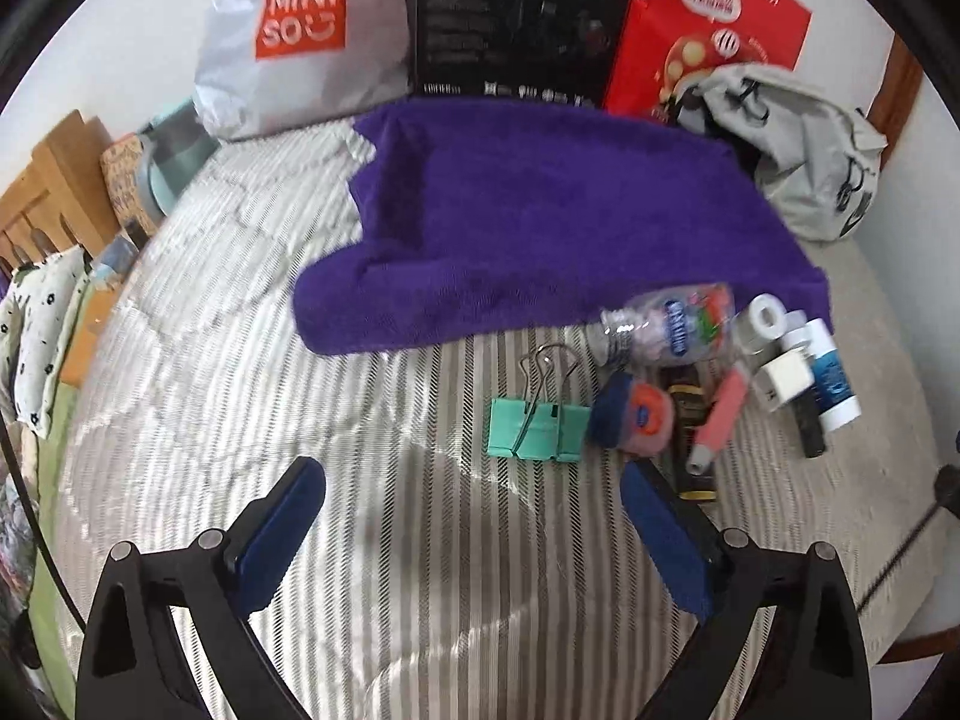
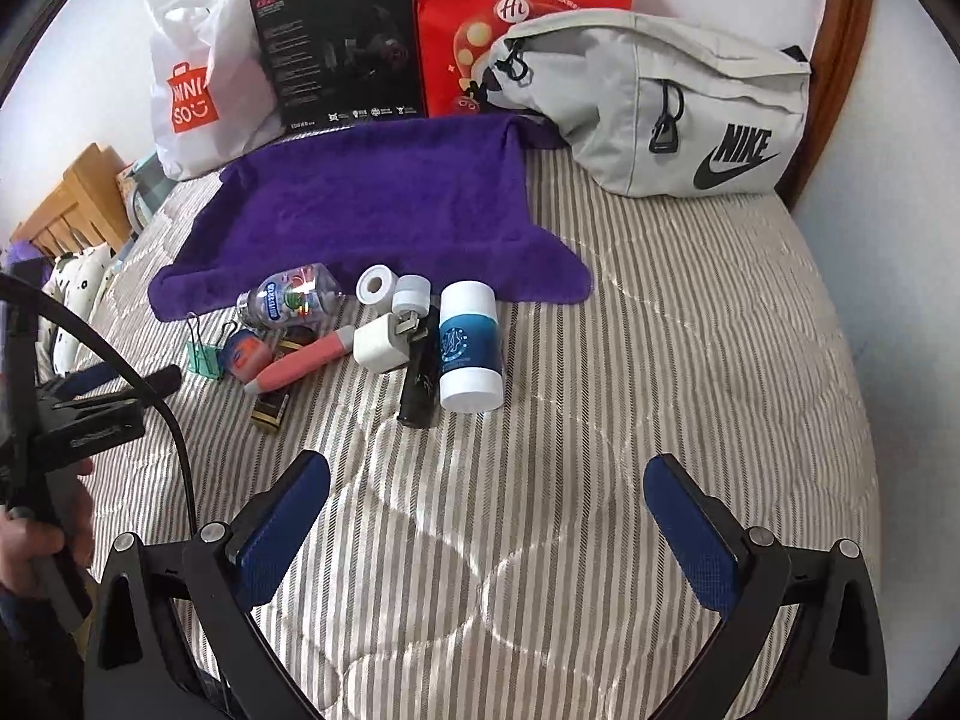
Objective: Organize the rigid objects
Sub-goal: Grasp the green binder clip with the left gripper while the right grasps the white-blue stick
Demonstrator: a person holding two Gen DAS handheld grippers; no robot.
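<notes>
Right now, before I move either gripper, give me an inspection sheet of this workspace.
Surface: striped quilted bedspread with a purple towel spread on it.
Job's things: green binder clip, clear bottle, pink tube, white charger, white-and-blue bottle, two white rolls, black tube, all clustered at the towel's near edge.
Clutter: grey Nike bag, white shopping bag, black box, red bag along the wall.
Grippers: left gripper open, empty; right gripper open, empty.
Cables: black cable by the left gripper.
Surroundings: wooden bed frame, white wall.

Purple towel (image 2: 372, 204), striped grey-white quilt (image 2: 660, 360)
</notes>
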